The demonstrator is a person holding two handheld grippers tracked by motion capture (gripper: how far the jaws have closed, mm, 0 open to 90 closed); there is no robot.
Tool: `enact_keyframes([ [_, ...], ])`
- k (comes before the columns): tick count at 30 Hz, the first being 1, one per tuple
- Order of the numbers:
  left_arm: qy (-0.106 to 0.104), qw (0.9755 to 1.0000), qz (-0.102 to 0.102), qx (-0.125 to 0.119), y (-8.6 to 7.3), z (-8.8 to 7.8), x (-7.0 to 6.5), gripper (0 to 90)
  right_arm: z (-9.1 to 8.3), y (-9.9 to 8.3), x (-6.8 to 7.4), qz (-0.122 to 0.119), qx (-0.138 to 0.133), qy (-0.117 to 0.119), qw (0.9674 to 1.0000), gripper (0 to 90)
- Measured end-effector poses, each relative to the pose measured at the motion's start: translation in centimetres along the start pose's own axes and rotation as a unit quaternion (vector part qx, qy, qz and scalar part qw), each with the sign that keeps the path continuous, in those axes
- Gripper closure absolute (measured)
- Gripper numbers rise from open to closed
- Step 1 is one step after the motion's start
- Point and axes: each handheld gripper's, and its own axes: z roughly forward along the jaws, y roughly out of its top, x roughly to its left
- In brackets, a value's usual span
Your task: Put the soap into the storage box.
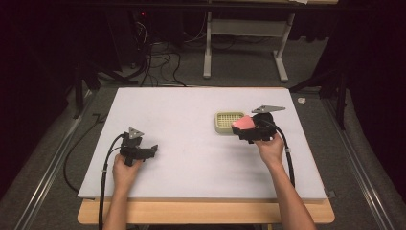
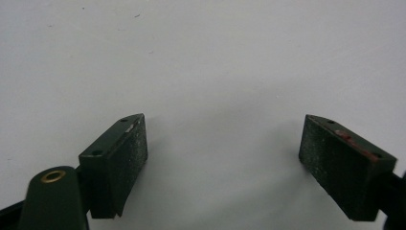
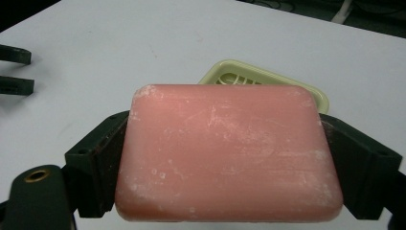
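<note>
Just beside the soap dish [image 1: 226, 121], my right gripper [image 1: 249, 128] clamps the pink soap [image 3: 229, 153]; my left gripper [image 2: 224, 158], well apart from it, gapes bare.

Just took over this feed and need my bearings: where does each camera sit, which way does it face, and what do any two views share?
High view: above the person's side, facing forward and down on the white table; forearms, left gripper, right gripper.
Left gripper view: rides the left gripper, facing bare tabletop between its open jaws.
Right gripper view: rides the right gripper, facing the pink soap it clamps.
Shared: soap and cream soap dish in high and right gripper views.
</note>
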Motion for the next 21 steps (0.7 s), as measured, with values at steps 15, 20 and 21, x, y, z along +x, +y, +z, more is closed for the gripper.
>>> enact_keyframes([
  [15,0.001,1.0,0.001,0.0,0.0,0.0,0.0,17.4,2.4,0.8,-0.6,0.012,0.017,-0.012,0.9997,13.7],
  [20,0.001,1.0,0.002,0.001,0.0,0.0,0.0,17.4,3.1,1.2,-0.4,0.011,0.019,-0.011,0.9997,13.7],
  [21,0.0,1.0,0.002,0.001,0.0,0.0,0.0,17.4,3.3,1.3,-0.4,0.011,0.02,-0.011,0.9997,13.7],
])
